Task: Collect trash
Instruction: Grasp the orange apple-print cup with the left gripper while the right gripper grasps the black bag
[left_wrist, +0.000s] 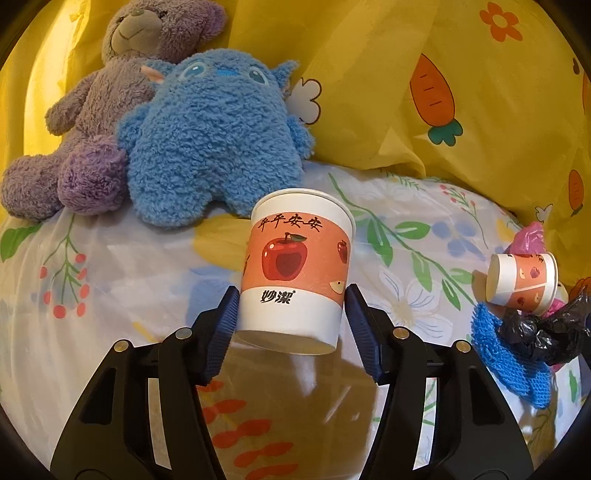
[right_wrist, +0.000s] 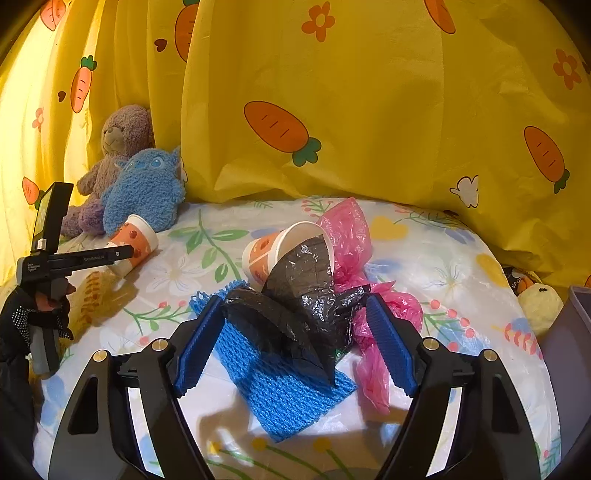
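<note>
Paper cup (left_wrist: 297, 269), orange apple print, sits tilted on the flowered bed sheet (left_wrist: 110, 280), between the left gripper (left_wrist: 291, 314) fingers. The left pad touches the cup wall low down; the right pad looks just off it, so no firm pinch that I can confirm. Likely light, thin-walled and easy to crush: squeeze gently at the lower white band. Purple teddy bear (left_wrist: 110, 110) and blue plush toy (left_wrist: 214, 140) sit just behind it, near but not blocking.

Further right, black plastic bag (right_wrist: 295, 306) lies crumpled, stuffed into a second paper cup (right_wrist: 269, 254) lying on its side, on top of a blue knitted cloth (right_wrist: 280, 384), with a pink plastic bag (right_wrist: 351, 236) beside. Right gripper (right_wrist: 295, 339) fingers spread around the black bag, not clamping. Soft, slippery film: grab the bunched middle. The cloth underneath could snag. Yellow carrot-print curtain (right_wrist: 369, 110) behind.
</note>
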